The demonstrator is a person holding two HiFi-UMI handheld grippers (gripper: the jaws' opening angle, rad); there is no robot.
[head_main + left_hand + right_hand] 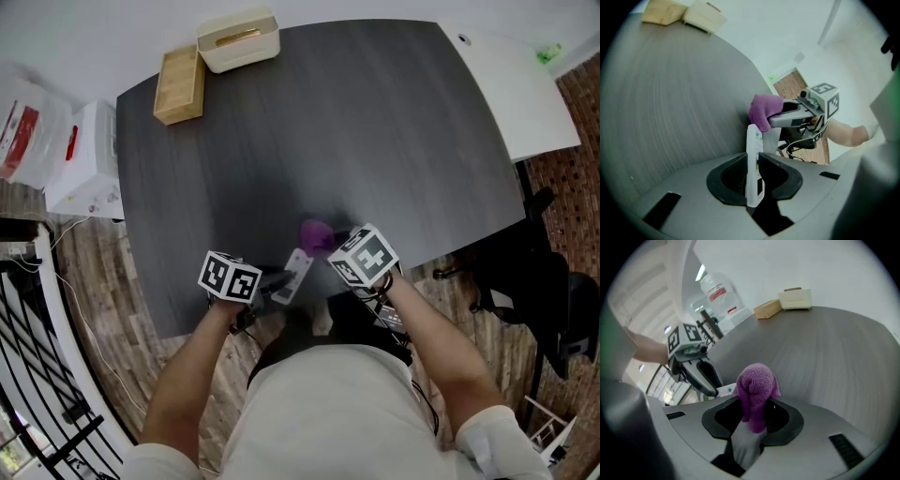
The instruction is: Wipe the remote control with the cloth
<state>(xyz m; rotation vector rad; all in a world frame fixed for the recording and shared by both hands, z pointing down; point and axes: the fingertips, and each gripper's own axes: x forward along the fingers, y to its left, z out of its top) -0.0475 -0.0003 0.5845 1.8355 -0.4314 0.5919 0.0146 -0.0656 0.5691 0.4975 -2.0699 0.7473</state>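
– White remote control (753, 140) stands on edge, clamped tight in the left gripper (754, 176) at the dark tabletop's (328, 122) near edge. Why?
– Probably to keep its faces exposed. The right gripper (752, 417) pinches the purple cloth (755, 385) just beside it, ready to rub.

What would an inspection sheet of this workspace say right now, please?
Surface: dark grey table, wood-grained.
Job's things: remote control held edgewise by the table's near edge; cloth, purple and bunched, at its far end.
Clutter: wooden box and cream container at the far edge.
Grippers: left gripper shut on the remote control; right gripper shut on the cloth.
Cables: black cables under the right gripper.
Surroundings: white table, black chair, wood-look floor.
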